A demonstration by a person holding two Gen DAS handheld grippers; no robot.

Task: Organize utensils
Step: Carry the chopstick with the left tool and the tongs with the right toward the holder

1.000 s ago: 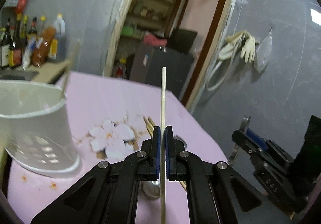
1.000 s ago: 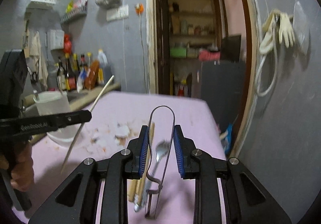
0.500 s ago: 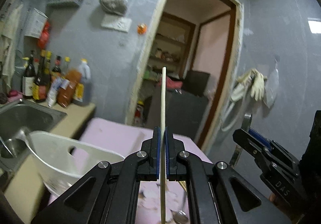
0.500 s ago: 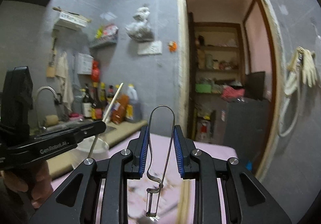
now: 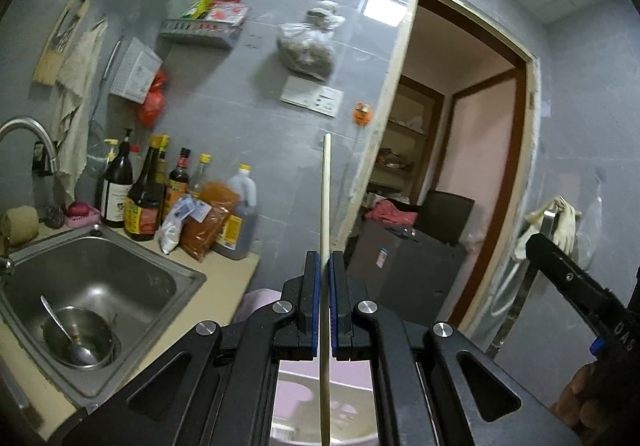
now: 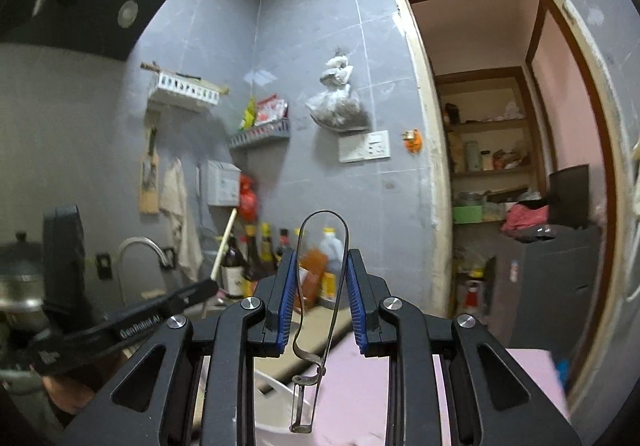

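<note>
Chopstick [image 5: 326, 206] lower end cut off by frame bottom. White utensil holder [image 6: 276, 412] mostly hidden behind right tool [image 6: 320, 304]. Peeler [image 6: 316, 310] blade too small to read. Bottle labels [image 5: 138, 214] illegible. Left tool [image 6: 120, 326] blurred.

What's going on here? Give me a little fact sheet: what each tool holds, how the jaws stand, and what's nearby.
left gripper: jaws shut on a chopstick, held upright
right gripper: jaws shut on a metal peeler, loop end up, blade end down
white holder: below the peeler, on the pink table
sink: at left, with a steel bowl and spoon inside
bottles: behind the sink
</note>
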